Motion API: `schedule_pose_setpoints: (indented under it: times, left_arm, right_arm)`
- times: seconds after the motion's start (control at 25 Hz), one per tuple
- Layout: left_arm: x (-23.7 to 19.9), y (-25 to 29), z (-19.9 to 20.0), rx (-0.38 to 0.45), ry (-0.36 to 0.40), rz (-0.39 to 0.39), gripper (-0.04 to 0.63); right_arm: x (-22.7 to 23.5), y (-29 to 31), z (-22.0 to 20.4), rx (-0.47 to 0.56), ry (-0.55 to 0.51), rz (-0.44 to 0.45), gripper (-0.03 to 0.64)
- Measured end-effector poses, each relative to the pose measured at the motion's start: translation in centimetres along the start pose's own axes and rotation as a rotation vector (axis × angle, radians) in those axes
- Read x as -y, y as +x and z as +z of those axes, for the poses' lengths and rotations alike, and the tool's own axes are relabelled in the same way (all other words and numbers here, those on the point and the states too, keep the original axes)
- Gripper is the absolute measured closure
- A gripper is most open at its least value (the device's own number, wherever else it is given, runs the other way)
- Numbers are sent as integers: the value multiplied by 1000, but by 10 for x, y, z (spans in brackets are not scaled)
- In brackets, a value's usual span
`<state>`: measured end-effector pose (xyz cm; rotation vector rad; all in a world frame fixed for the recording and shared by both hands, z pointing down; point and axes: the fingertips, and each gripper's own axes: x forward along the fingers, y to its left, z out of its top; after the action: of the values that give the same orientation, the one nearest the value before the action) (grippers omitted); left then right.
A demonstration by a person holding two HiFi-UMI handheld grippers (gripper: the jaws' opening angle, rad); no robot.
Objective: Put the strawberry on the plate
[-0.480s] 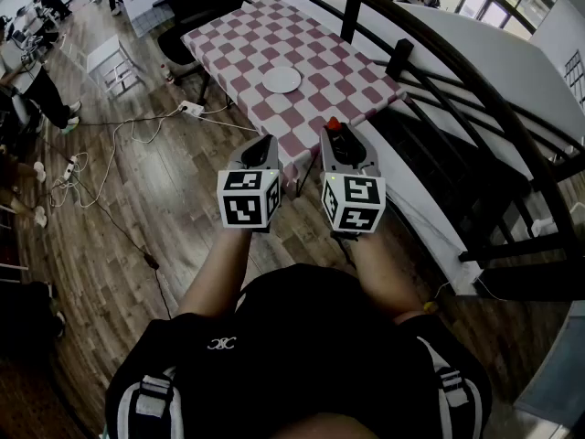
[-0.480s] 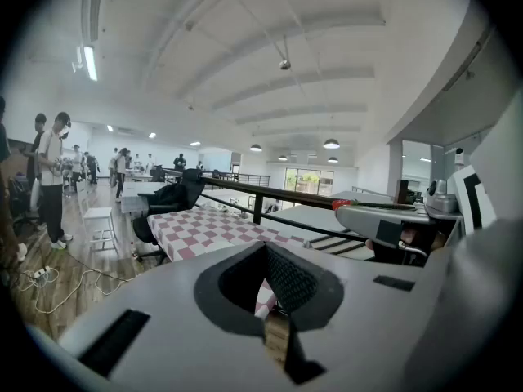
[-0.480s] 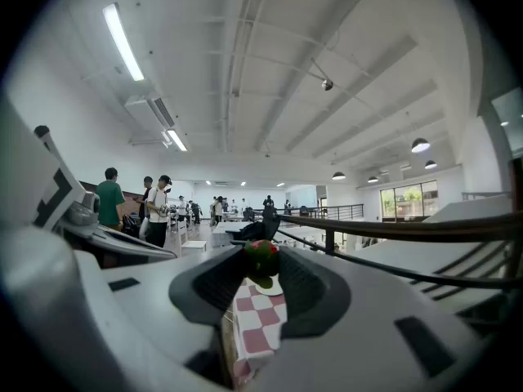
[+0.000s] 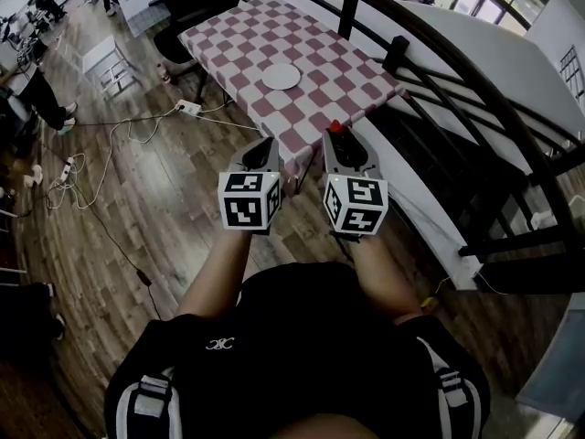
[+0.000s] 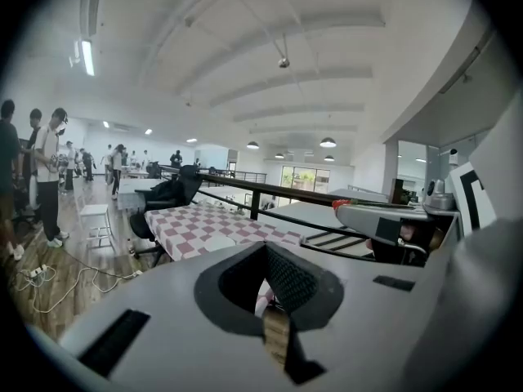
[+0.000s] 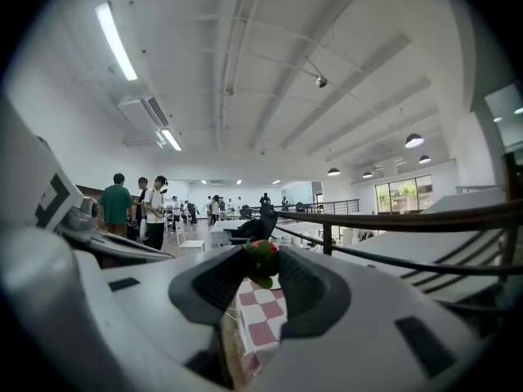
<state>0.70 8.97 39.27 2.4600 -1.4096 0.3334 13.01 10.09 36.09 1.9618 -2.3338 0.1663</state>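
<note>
- Strawberry (image 4: pixel 335 125) sits pinched at the very tip of the right gripper (image 4: pixel 336 137), just below the middle of the head view; the right gripper view shows its jaws closed on the red fruit, green leaves hanging beneath it
- Left gripper (image 4: pixel 264 144) is held level beside its partner, a little to the left; its own view shows the jaws drawn together with nothing between them, only a sliver of floor in the slit
- Plate (image 4: pixel 281 79), small and white, lies bare near the middle of the checked table (image 4: pixel 343 71) in the upper centre of the head view; the fruit is over the near table edge, well apart from the plate
- Dark railing (image 4: pixel 457 80) sweeps down the right of that view; cables (image 4: pixel 110 154) trail across the wooden floor at left, and several people stand at upper left
- Judged from here, the task is mid-carry: the fruit is in hand and has yet to cross the table
- Such a fruit should be light and soft, bruising under hard pressure, its skin a little slick; the best hold is likely across the broad shoulders just under the leaves, squeezed only enough to stop it slipping
- Held so far out on the tips, it could roll free if tilted; a low, level set-down on the plate looks the safer course
</note>
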Motion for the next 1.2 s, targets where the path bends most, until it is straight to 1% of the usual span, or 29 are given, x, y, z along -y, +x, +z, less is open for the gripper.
schedule_pose_setpoints:
  times: [0.32, 0.56, 0.76, 0.92, 1.08, 1.2]
  left_arm:
    - [-19, -10, -9, -6, -12, 17, 595]
    - [-34, 1, -8, -15, -13, 33, 595]
    - [-61, 24, 5, -24, -1, 56, 595]
    - [-89, 50, 23, -24, 3, 77, 595]
    - [-120, 89, 47, -34, -19, 105, 595]
    - [-141, 88, 34, -34, -21, 112, 595]
  right_arm:
    - [-16, 8, -1, 2, -10, 16, 472]
    - [-16, 31, 0, 4, 4, 28, 472]
    - [-19, 76, 7, 7, 16, 51, 472]
    - [-20, 118, 19, 15, 17, 69, 472]
    - [-13, 174, 31, -1, 17, 93, 472]
    - [-28, 190, 17, -7, 24, 98, 472]
